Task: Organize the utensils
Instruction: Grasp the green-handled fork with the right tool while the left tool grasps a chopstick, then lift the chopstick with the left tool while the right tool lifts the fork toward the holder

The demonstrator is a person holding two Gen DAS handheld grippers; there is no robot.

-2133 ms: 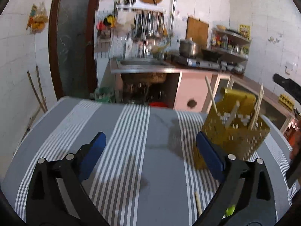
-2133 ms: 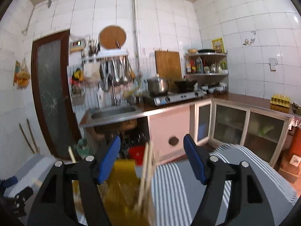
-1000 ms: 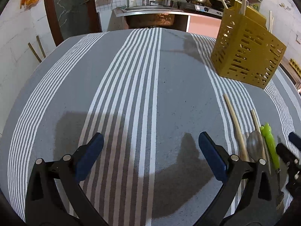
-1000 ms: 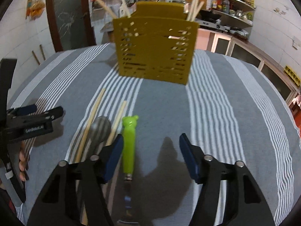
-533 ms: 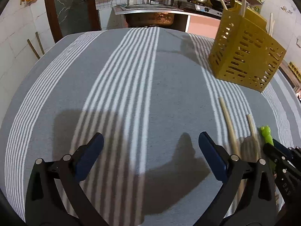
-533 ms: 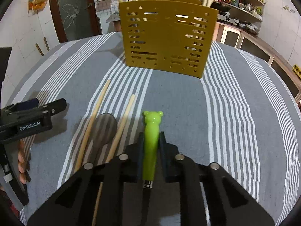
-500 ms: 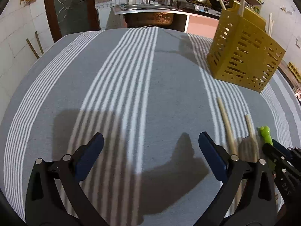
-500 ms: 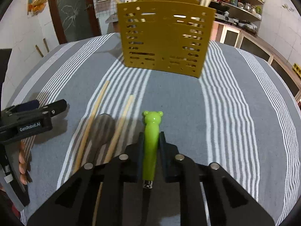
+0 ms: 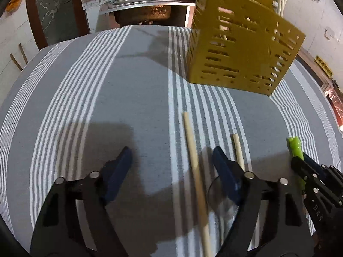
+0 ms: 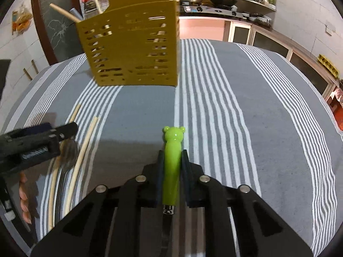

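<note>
We are clamping our right gripper [image 10: 172, 171] on the green bear-handled utensil [image 10: 172, 160], lifting it over the striped counter [image 10: 246, 107] before the yellow caddy [image 10: 130, 42]. Our left gripper [image 9: 171, 171], fingers apart, is hovering over a chopstick [image 9: 193, 162] and spoon [image 10: 69, 152].

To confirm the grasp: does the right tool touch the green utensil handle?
Touching. The right wrist view shows the right tool shut on the green utensil handle.
</note>
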